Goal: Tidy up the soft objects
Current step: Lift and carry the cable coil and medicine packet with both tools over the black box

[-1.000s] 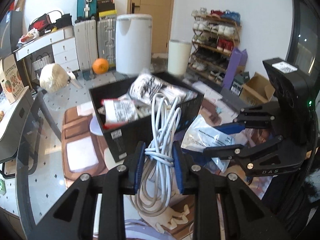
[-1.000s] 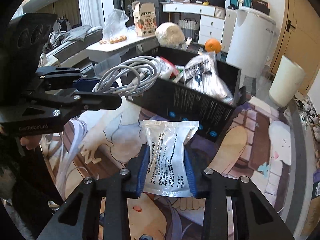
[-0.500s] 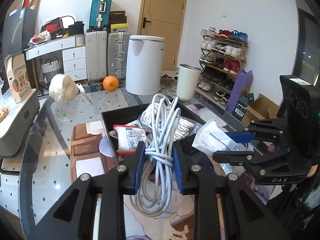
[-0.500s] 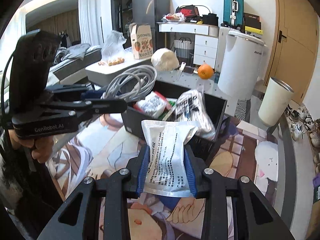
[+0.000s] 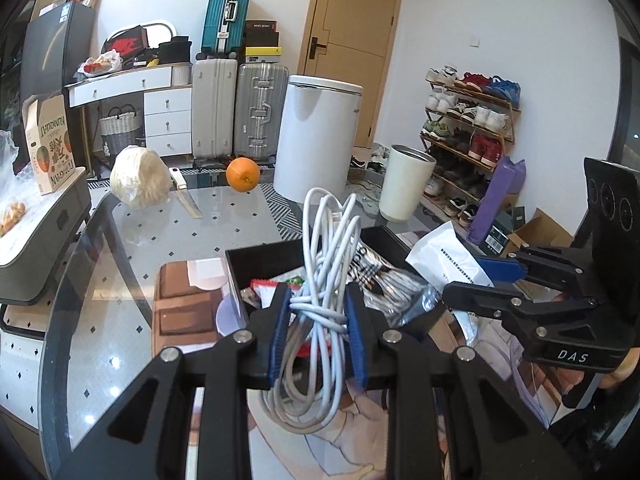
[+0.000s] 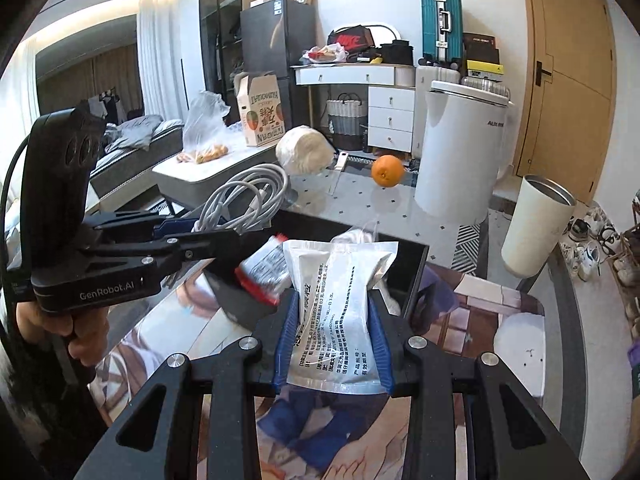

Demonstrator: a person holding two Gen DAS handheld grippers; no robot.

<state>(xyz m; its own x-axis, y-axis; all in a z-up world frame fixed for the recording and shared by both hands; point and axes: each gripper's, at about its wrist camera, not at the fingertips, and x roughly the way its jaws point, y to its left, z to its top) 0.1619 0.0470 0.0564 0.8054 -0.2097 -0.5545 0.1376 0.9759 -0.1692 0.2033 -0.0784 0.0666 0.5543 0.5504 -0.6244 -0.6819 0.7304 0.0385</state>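
both hands have come up since a second ago: the open black rectangular box (image 5: 256,264), which then filled the middle of each view with its printed side wall facing, now sits lower and partly behind the tools, and more of the room beyond it shows, the door, the suitcases and the shoe rack. the grips have not changed. the left gripper (image 5: 318,336), black with blue pads, is clamped on a bundled coil of white cable (image 5: 326,264); the pads squeeze the wrapped waist of the bundle, its loops standing up above the fingers and more loops hanging below them, in front of the box's near wall. the right gripper (image 6: 334,344), of the same make, is closed on a flat white plastic pouch printed with black text (image 6: 340,296); the pads pinch the pouch by its two side edges, its upper half rising free above the fingers and overlapping the box's near rim in the view. inside the box lie a red-edged white snack packet (image 6: 264,268) and a silvery printed bag (image 5: 400,288). the box stands on a cartoon-printed mat (image 6: 480,312) over the glass tabletop (image 5: 132,264). a round orange fruit (image 5: 243,174) sits well back on the glass, near a pale wrapped cabbage-like lump (image 5: 138,178).
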